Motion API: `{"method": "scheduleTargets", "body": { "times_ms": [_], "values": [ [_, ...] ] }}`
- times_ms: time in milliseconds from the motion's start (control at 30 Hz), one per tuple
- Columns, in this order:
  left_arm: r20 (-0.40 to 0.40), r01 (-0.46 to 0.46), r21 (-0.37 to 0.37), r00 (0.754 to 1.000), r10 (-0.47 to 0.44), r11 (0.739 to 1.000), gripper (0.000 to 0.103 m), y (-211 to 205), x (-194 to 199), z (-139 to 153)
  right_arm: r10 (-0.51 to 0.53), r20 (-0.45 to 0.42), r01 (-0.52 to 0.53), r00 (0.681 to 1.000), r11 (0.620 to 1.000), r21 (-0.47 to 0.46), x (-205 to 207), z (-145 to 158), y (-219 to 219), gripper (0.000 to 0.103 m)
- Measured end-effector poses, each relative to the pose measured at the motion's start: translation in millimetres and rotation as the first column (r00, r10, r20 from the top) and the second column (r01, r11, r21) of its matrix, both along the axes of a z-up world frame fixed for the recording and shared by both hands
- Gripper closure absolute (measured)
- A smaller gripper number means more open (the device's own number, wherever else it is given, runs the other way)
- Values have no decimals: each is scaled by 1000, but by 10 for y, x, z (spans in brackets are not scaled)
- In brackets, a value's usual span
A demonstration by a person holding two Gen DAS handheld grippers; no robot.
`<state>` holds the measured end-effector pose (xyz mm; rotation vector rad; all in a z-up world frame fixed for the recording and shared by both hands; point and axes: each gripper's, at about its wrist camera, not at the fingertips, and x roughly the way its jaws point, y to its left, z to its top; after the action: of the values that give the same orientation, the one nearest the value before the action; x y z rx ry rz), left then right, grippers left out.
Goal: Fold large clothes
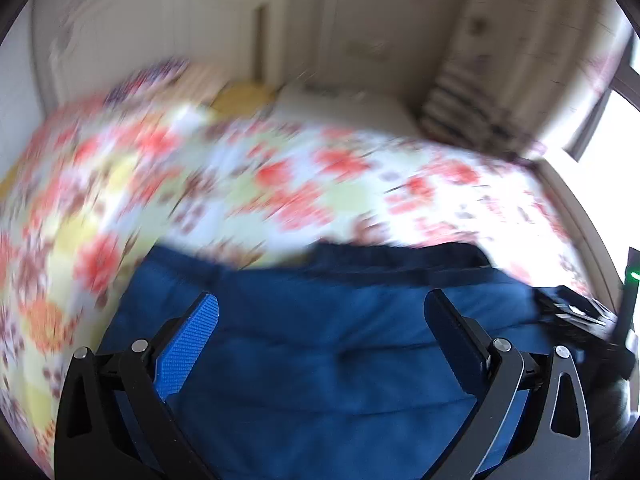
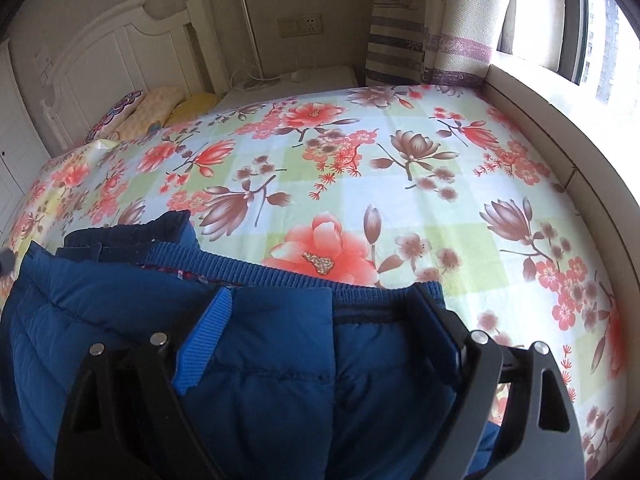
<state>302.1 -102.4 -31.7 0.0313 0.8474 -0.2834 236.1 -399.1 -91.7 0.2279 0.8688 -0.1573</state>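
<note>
A blue quilted jacket (image 2: 280, 380) with a ribbed knit hem (image 2: 256, 268) lies on the flowered bedsheet (image 2: 360, 184) at the near side of the bed. In the right wrist view my right gripper (image 2: 324, 300) stands open above the jacket, close to the hem, and its blue pads (image 2: 216, 320) press on nothing. The left wrist view is blurred by motion. It shows my left gripper (image 1: 322, 308) open over the same blue jacket (image 1: 320, 360), with the fabric lying loose below its fingers. A dark collar or lining edge (image 1: 400, 256) shows at the jacket's far side.
A white headboard (image 2: 120, 52) and pillows (image 2: 160, 108) are at the bed's far left. A white nightstand (image 2: 304, 80) with a lamp stands behind the bed. A striped curtain (image 2: 400, 40) and a window sill (image 2: 560, 112) run along the right.
</note>
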Motion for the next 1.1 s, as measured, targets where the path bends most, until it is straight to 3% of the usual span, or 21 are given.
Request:
{"method": "scheduleTargets", "body": {
  "times_ms": [100, 167, 200, 300, 367, 467, 533, 600, 633, 667, 833, 900, 1000, 1100],
  "values": [
    [51, 89, 110, 994, -95, 990, 4, -517, -124, -132, 1, 5, -1, 1000, 1000, 9, 0, -1, -15, 15],
    [-39, 141, 226, 990, -135, 964, 4, -797, -35, -570, 0, 14, 0, 1000, 1000, 22, -9, 4, -32, 15],
    [-57, 152, 228, 988, -143, 962, 4, -826, 0, -666, -2, 14, 1, 1000, 1000, 25, -10, 2, -38, 15],
    [-98, 168, 138, 983, -156, 976, 4, -700, 65, -642, 0, 12, 0, 1000, 1000, 22, -8, 0, -42, 15],
    [-101, 185, 135, 980, -173, 973, 4, -602, 100, -579, -1, 14, 0, 1000, 1000, 24, -14, -2, -46, 15],
    [-44, 42, 152, 998, -36, 988, 4, -129, 262, -440, -2, 19, 1, 1000, 1000, 30, -25, 0, -47, 15],
    [-96, -85, 131, 991, 98, 988, 4, 359, 461, -521, -1, 17, 1, 1000, 1000, 27, -24, -4, -44, 15],
    [-167, -124, 22, 978, 126, 992, 4, 719, 547, -623, 0, 17, 0, 1000, 999, 32, -28, -7, -50, 15],
    [-188, -138, -101, 975, 117, 985, 4, 930, 527, -658, -1, 16, 0, 1000, 1000, 30, -28, -7, -41, 15],
    [-173, -161, -136, 975, 137, 977, 4, 1021, 485, -652, -1, 17, 0, 1000, 1000, 28, -26, -6, -43, 15],
    [-115, -187, -7, 976, 185, 982, 4, 806, 393, -683, -7, -8, 7, 1000, 1000, -19, -16, 49, 24, 15],
    [-115, -186, 10, 976, 186, 983, 4, 792, 410, -693, -36, -2, 35, 999, 991, -128, -140, 225, 211, 15],
    [-112, -187, -3, 976, 186, 982, 4, 869, 417, -681, 156, 94, -138, 983, 974, -178, -480, 558, 799, 15],
    [-111, -187, 8, 976, 187, 982, 4, 867, 424, -687, 326, 63, -299, 943, 917, -263, -680, 540, 1403, 9]
  ]
}}
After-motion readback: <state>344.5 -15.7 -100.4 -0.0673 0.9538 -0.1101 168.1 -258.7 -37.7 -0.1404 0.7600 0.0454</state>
